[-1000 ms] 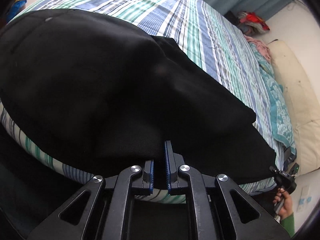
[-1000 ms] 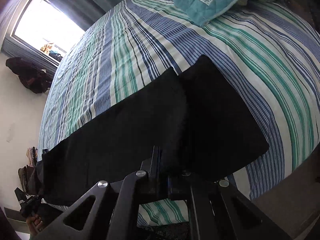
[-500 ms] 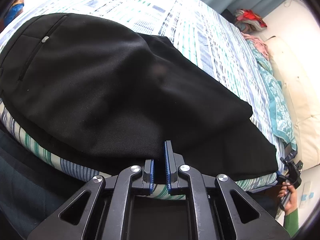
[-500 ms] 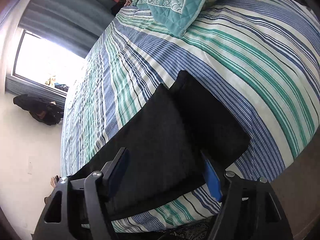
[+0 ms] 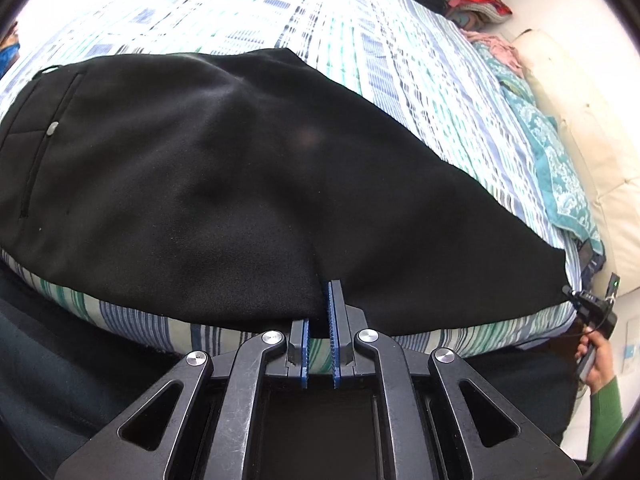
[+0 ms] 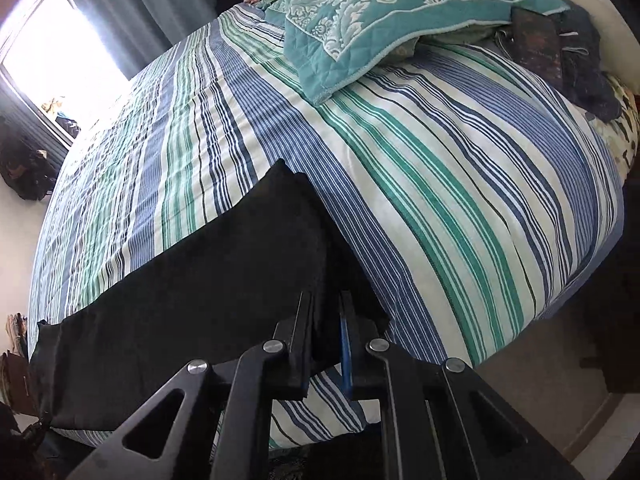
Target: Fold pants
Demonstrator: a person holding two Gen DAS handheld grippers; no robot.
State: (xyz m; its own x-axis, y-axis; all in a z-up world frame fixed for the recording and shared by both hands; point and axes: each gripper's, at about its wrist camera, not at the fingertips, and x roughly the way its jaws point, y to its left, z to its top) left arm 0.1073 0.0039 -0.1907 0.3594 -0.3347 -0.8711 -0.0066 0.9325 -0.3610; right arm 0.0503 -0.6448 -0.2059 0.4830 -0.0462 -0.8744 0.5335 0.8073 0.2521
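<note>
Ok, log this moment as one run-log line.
stage: fold pants, near edge gripped | left gripper: shut on black pants | right gripper: closing on pants' leg end | surface: striped bed

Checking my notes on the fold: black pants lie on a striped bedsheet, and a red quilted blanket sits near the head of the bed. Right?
Not quite: the quilted blanket is teal with a white pattern, not red, as the right wrist view shows. The black pants do lie on the striped bedsheet.

- Black pants [image 5: 224, 184] lie flat along the near edge of the striped bed.
- Back pocket with a button faces up.
- Legs seemingly stacked, hems at the right.
</note>
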